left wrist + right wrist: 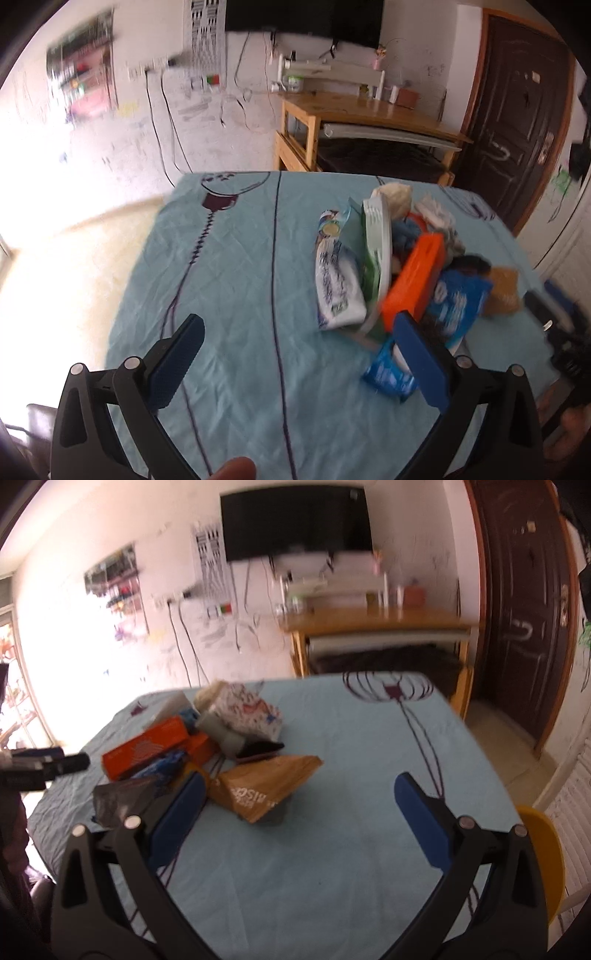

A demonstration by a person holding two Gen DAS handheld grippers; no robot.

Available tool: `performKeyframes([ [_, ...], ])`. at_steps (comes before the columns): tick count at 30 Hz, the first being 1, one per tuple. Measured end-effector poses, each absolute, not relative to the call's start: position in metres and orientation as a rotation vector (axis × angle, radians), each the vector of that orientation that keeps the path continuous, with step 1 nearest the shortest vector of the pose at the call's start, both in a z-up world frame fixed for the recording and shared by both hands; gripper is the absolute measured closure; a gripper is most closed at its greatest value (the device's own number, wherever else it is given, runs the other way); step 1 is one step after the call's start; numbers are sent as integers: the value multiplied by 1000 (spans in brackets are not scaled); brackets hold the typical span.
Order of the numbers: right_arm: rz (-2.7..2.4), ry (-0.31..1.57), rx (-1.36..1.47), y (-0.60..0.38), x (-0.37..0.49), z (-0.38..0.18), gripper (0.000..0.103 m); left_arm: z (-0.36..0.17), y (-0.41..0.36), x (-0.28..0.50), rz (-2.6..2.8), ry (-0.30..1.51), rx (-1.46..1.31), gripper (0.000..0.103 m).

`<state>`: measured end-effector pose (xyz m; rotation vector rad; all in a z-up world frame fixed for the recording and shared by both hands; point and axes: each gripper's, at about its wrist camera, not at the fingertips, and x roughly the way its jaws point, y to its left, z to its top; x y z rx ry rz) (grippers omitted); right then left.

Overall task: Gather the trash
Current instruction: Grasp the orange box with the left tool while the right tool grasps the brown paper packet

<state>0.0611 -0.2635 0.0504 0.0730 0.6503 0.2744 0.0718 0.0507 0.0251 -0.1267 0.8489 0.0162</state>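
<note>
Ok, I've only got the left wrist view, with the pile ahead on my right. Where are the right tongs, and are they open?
Observer: The right tongs are open and empty, above the cloth, with the pile to their left.
Operator: What's nearest them?
Observer: A brown bag, lettering showing, at the pile's near edge.
Operator: Anything beside the table on that side?
Observer: A yellow chair by the table's right edge.
</note>
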Motion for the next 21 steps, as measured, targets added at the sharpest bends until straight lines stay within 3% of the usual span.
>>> performKeyframes([
  [5,336,793,133,-261,85,38,4,32,46,98,-88,912,-200,6],
  [14,427,861,220,-261,97,39,7,45,-16,117,-254,980,-149,7],
  [16,443,895,232,-259,100,37,21,45,-28,121,-258,992,-96,7],
  [17,463,920,248,-258,103,35,36,45,-34,124,-258,1001,-65,7],
  [19,498,950,280,-257,104,31,45,42,-44,129,-269,1029,-5,9],
  [20,509,952,290,-257,104,30,58,41,-49,133,-275,1046,21,14],
  [21,519,952,301,-258,103,30,63,38,-54,137,-275,1069,52,21],
])
